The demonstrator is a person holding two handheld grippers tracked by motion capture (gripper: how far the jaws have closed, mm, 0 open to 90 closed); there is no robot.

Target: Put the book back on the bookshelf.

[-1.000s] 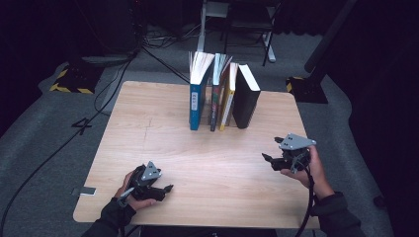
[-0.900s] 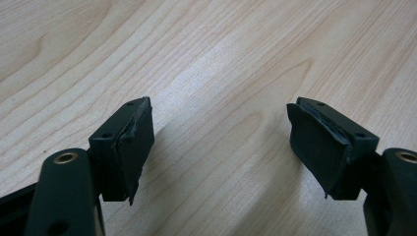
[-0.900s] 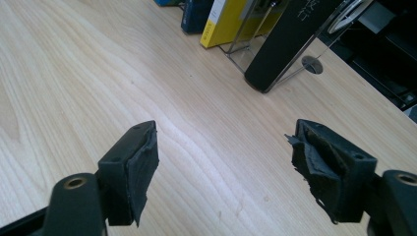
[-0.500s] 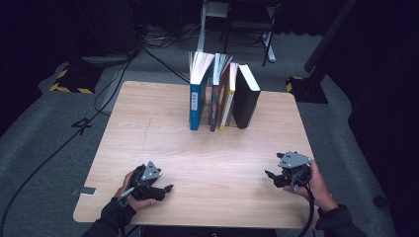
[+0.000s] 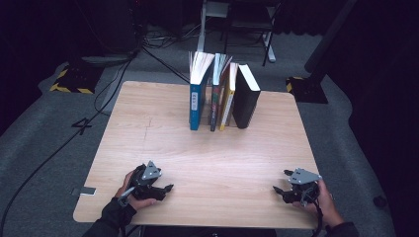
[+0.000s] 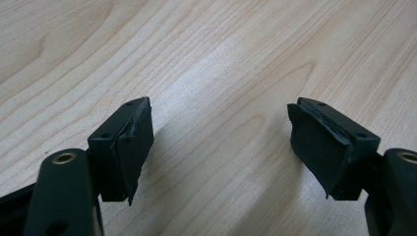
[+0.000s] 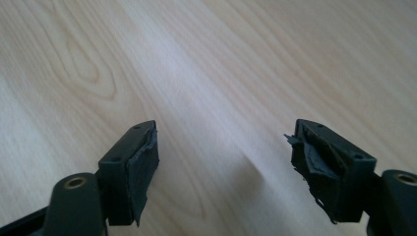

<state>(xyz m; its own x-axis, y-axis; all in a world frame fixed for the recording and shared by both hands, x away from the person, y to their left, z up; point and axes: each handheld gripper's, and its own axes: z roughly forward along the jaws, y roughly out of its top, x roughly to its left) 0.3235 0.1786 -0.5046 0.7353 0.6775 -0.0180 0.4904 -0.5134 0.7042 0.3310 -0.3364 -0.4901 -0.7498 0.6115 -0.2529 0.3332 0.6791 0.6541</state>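
While both grippers rest low at the near edge, we log the scene from our side outward.

Left gripper (image 5: 165, 188): near left of the table (image 5: 148, 128), jaws spread wide with nothing between them; the left gripper view has bare wood in the gap.

Right gripper (image 5: 281, 190): near right, jaws likewise wide apart and empty over the board.

Pads: black rubber facing on each jaw, frayed and torn along the edges (image 7: 310, 162); we expect decent friction on a cover but a ragged contact line.

Table surface: pale wood-grain laminate, smooth, with a knot pattern under the right gripper.

Books (image 5: 222, 96): four volumes upright in a row at the far middle, well apart from both grippers. Blue book (image 5: 196, 106) at the left, pages fanned on top; two slim ones lean between; a thick black book (image 5: 244, 101) at the right.

Step, as we judge it: waiting position, no book engaged yet.

Next move, as we judge it: a long forward reach; jaws must straddle a spine or cover edge without tipping the neighbouring volumes, which lean on each other.
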